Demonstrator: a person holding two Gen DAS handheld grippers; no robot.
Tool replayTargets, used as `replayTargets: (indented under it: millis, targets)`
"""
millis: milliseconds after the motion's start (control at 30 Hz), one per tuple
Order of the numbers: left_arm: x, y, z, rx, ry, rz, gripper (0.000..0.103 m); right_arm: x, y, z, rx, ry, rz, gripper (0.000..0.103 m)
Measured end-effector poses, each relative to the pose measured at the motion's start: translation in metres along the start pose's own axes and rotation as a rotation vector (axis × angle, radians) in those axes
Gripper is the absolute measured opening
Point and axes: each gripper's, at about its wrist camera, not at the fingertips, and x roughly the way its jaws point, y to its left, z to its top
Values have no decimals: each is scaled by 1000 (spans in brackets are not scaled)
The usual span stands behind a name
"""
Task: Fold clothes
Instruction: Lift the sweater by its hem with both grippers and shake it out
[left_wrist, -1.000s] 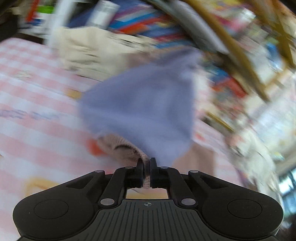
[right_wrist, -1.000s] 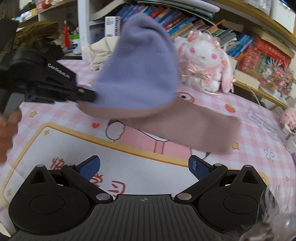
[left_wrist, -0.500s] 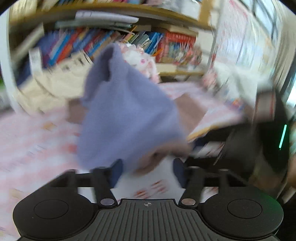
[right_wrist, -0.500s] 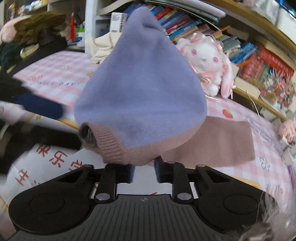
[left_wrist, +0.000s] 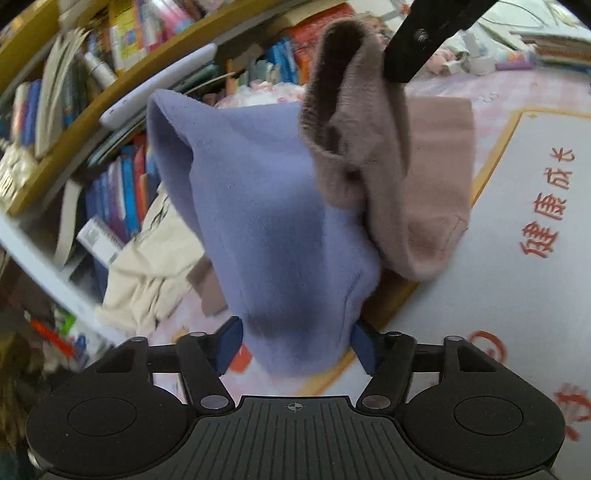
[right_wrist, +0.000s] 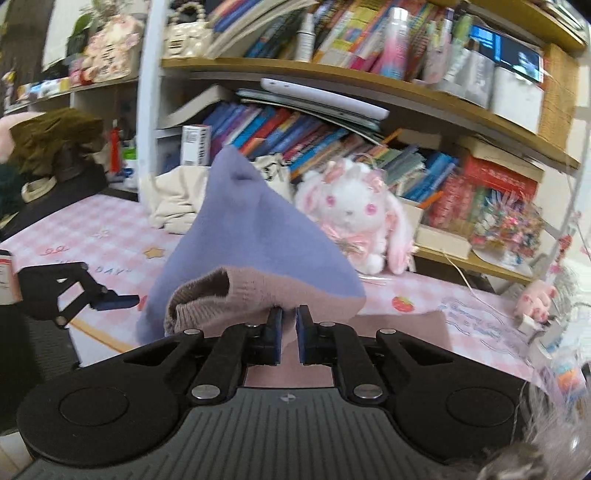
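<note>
Right wrist view shows the right gripper (right_wrist: 288, 328) clamped on the brown ribbed cuff of a fleecy lavender-and-brown sock (right_wrist: 258, 254); its blue pads are nearly together with the cuff fabric pinched between them. The sock rises from the jaws as a lavender cone, and its tip covers part of the crumpled cream cloth bag (right_wrist: 173, 199) lying against the wooden bookshelf (right_wrist: 369, 81). A white-and-pink plush rabbit (right_wrist: 354, 218) sits on the pink checked tablecloth (right_wrist: 92, 236) to the right of the sock, partly behind it. A flat brown piece of fabric (right_wrist: 406, 328) shows just behind the gripper — most of it is hidden by the gripper body, so what it is cannot be told.

From the left wrist view, the left gripper (left_wrist: 295, 347) has its jaws closing around the lower lavender end of the sock (left_wrist: 280, 229). The fabric hangs between the blue fingers (left_wrist: 229, 341), but whether the pads already press on it is hard to make out, since the cloth hides their inner faces. At the top, the right gripper's black finger (left_wrist: 417, 44) holds the cuff; the rest of that tool is cut off by the frame edge. Below lies a white mat with a gold border and red characters (left_wrist: 535, 229) — its lower half is covered by the gripper.
</note>
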Motion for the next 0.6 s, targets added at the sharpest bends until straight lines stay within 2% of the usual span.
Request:
replayTargets:
  millis: [33, 67, 133, 167, 233, 333, 400, 467, 533, 600]
  targets:
    - [0, 7, 3, -19, -2, -12, 11, 0, -2, -1, 8, 12, 0, 9]
    - [-3, 16, 6, -58, -13, -19, 8, 0, -4, -3, 19, 32, 11, 9]
    - [-19, 41, 15, -188, -62, -18, 6, 0, -6, -9, 58, 85, 39, 22]
    - [-29, 54, 20, -240, -92, -18, 6, 2, -6, -13, 77, 121, 54, 47]
    - [-49, 74, 30, -315, -156, -25, 6, 9, -5, -21, 110, 204, 96, 71]
    - [-73, 92, 45, -379, -226, -54, 6, 22, 11, -27, 98, 296, 156, 76]
    - [-83, 99, 56, -419, -256, -74, 6, 28, 28, -30, 43, 309, 185, 80]
    - [-88, 103, 66, -455, -273, -91, 6, 31, 46, -34, -28, 300, 199, 84]
    - [-92, 106, 76, -467, -289, -98, 6, 34, 60, -36, -79, 277, 205, 84]
    - [-96, 108, 85, -472, -302, -104, 6, 37, 69, -34, -81, 248, 206, 85]
